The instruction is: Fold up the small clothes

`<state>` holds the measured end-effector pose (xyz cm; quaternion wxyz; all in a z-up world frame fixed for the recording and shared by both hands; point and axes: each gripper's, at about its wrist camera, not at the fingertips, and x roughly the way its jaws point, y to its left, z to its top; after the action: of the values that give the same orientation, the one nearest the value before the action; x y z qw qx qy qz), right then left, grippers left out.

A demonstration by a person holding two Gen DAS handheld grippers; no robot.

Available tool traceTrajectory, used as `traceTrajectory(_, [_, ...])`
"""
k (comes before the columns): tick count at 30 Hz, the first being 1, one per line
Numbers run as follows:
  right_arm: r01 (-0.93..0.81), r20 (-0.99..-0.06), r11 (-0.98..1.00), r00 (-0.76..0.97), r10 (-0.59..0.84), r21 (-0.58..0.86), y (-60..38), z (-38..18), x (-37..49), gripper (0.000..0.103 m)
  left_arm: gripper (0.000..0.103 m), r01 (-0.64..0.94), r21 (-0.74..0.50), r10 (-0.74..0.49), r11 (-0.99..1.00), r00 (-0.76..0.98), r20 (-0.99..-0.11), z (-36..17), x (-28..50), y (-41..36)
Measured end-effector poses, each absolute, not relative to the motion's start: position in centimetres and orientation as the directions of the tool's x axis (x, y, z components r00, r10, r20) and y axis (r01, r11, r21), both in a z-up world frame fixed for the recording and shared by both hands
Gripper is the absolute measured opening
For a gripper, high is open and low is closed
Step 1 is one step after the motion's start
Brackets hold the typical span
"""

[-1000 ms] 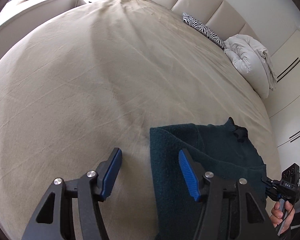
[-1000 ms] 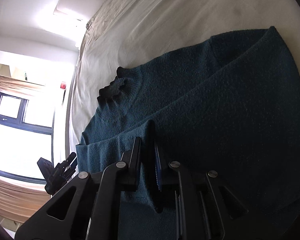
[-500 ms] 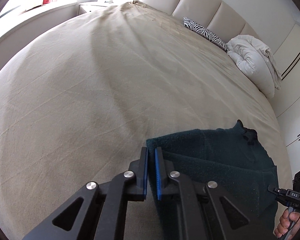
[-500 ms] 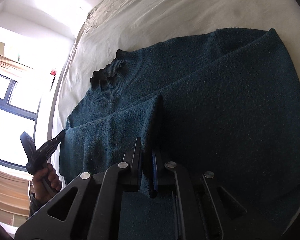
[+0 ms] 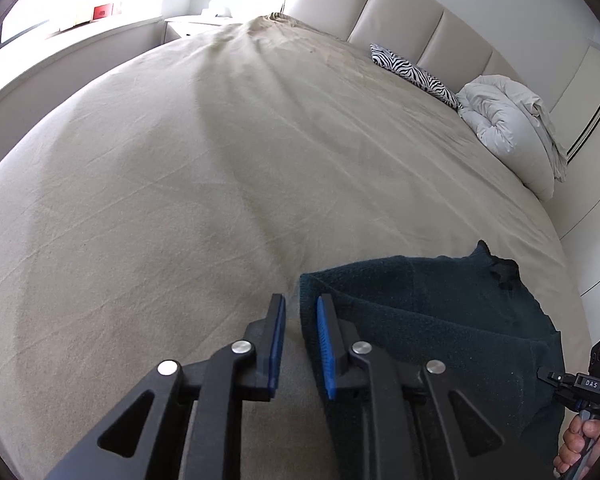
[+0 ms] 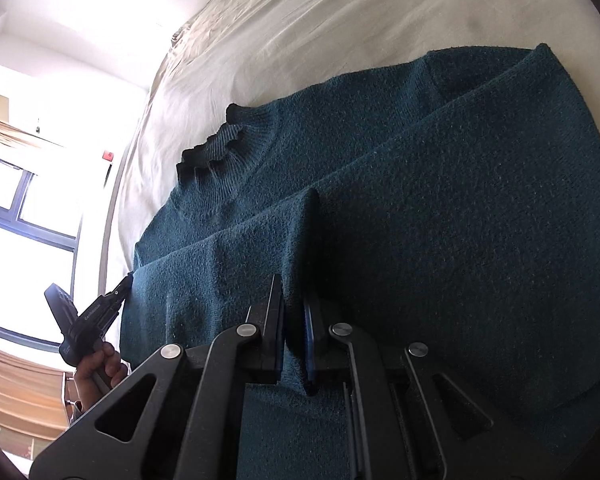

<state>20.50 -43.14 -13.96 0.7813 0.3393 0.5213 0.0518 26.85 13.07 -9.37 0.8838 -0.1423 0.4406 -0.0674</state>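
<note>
A dark teal knit sweater [image 6: 440,184] lies flat on the beige bed, collar [image 6: 216,148] toward the window side, both sleeves folded across the body. My right gripper [image 6: 294,320] is shut on a raised fold of a sleeve near the sweater's middle. In the left wrist view the sweater [image 5: 440,312] lies at the lower right. My left gripper [image 5: 300,320] sits at its left edge, jaws narrowly apart around the edge of the fabric, not clamped tight. The left gripper also shows in the right wrist view [image 6: 88,312] at the sweater's side.
The beige bedspread [image 5: 180,180] stretches wide ahead of the left gripper. A zebra-print pillow [image 5: 412,72] and a white rolled duvet [image 5: 512,132] lie by the padded headboard. A window [image 6: 20,208] is beyond the bed edge.
My left gripper closed from wide open to nearly shut at the sweater's edge, then parted slightly. My right gripper stayed shut on the sleeve fold and lifted it a little.
</note>
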Motion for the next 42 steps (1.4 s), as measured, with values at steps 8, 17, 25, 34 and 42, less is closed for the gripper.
traceTrajectory(8, [0.266, -0.799, 0.792, 0.444, 0.405, 0.549, -42.5, -13.5, 20.8, 0.007, 0.018, 0.089, -0.148, -0.17, 0.985, 0.652, -0.739, -8.4, 23.5, 9.6])
traceTrajectory(17, [0.282, -0.771, 0.761, 0.486, 0.412, 0.584, -43.7, -13.8, 20.4, 0.006, 0.022, 0.118, -0.028, -0.098, 0.993, 0.635, -0.766, -10.4, 22.6, 8.5])
traceTrajectory(25, [0.297, -0.813, 0.814, 0.486, 0.321, 0.499, -43.0, -12.5, 19.3, 0.01, 0.031, 0.108, 0.011, -0.061, 0.994, 0.642, -0.764, -10.5, 22.0, 8.5])
traceTrajectory(34, [0.273, -0.748, 0.825, 0.617, 0.245, 0.495, -45.4, -8.6, 14.2, 0.01, 0.056, 0.101, -0.091, -0.134, 0.991, 0.64, -0.757, -7.8, 16.5, 12.2])
traceTrajectory(42, [0.202, -0.645, 0.929, 0.763, 0.051, 0.312, -43.3, -1.6, 3.7, 0.054, 0.073, 0.113, -0.271, -0.284, 0.956, 0.596, -0.752, -6.7, 7.0, 15.0])
